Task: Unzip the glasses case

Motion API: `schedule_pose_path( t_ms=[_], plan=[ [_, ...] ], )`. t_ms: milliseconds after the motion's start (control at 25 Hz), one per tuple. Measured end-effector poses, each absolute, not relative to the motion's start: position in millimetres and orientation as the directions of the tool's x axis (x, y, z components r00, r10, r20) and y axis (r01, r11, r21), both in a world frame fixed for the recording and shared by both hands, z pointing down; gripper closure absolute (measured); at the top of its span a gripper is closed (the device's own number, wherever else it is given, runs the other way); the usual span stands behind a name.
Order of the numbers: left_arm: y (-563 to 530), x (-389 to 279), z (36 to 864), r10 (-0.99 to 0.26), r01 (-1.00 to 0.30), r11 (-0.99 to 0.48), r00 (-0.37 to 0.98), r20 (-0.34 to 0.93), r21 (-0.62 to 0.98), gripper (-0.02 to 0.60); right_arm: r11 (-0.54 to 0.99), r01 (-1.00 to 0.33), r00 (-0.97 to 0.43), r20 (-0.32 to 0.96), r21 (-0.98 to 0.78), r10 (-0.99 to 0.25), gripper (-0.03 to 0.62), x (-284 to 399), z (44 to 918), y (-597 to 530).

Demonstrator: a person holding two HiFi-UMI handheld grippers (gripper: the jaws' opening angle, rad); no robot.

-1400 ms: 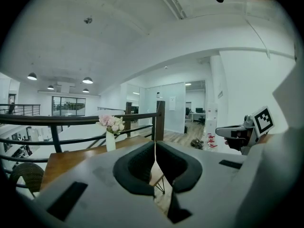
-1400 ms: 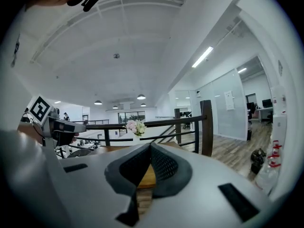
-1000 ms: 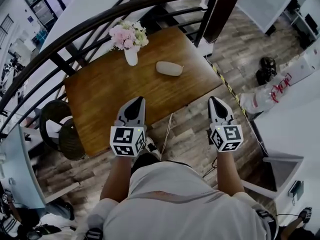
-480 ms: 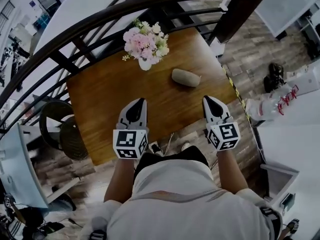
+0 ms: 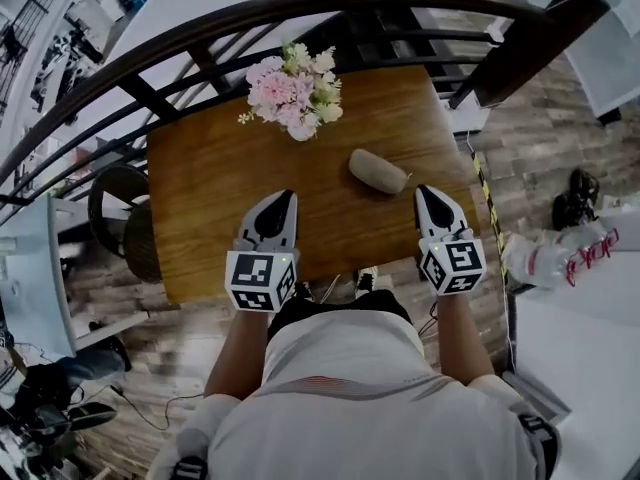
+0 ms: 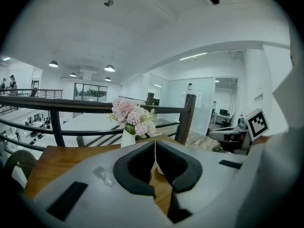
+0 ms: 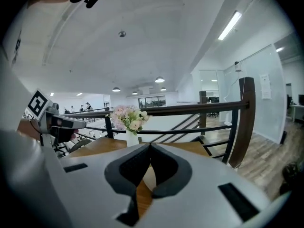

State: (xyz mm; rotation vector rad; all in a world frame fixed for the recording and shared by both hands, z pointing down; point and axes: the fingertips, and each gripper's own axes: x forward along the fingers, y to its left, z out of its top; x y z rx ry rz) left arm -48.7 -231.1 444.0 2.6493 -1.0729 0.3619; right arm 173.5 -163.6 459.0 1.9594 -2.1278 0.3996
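Observation:
A grey oval glasses case [image 5: 378, 171] lies on the wooden table [image 5: 220, 188], right of centre. My left gripper [image 5: 283, 196] hovers over the table's near part, left of the case, jaws shut with nothing between them. My right gripper [image 5: 424, 191] is just right of the case and a little nearer than it, also shut and empty. In the left gripper view the shut jaws [image 6: 155, 146] meet in front of a pale bit of the case [image 6: 160, 167]. In the right gripper view the jaws [image 7: 150, 147] are pressed together over the tabletop.
A white vase of pink flowers [image 5: 295, 93] stands at the table's far side. A dark curved railing [image 5: 300, 8] runs behind the table. A dark round chair [image 5: 125, 223] stands at the table's left edge. Wood floor lies to the right.
Both grippers have advanced over the table toward the case. The case and vase have shifted right and nearer in the head view as the person stepped up to the table.

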Motion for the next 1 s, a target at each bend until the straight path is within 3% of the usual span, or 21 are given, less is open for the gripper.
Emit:
schedule_pose_path(
  t_ms=[240,600,1000],
  plan=[
    [-226.8,-12.7,461.3,-0.684,-0.766,-0.626,0.630,0.369,0.147,0.561,0.185,-0.982,-0.189,0.369,-0.047,-0.910,0.540,214.9,479.6,-189.0],
    [-230.1,1.3,470.4,-0.699,-0.796,-0.582,0.595,0.397,0.168,0.561,0.411,-0.911,-0.342,0.582,-0.013,-0.738,0.250,207.0,556.2,-203.0],
    [-215.3,-11.9,487.1,-0.707,-0.829,-0.528,0.551,0.444,0.187,0.561,0.604,-0.795,-0.337,0.784,0.061,-0.522,0.139,192.0,662.0,-218.9]
  ],
)
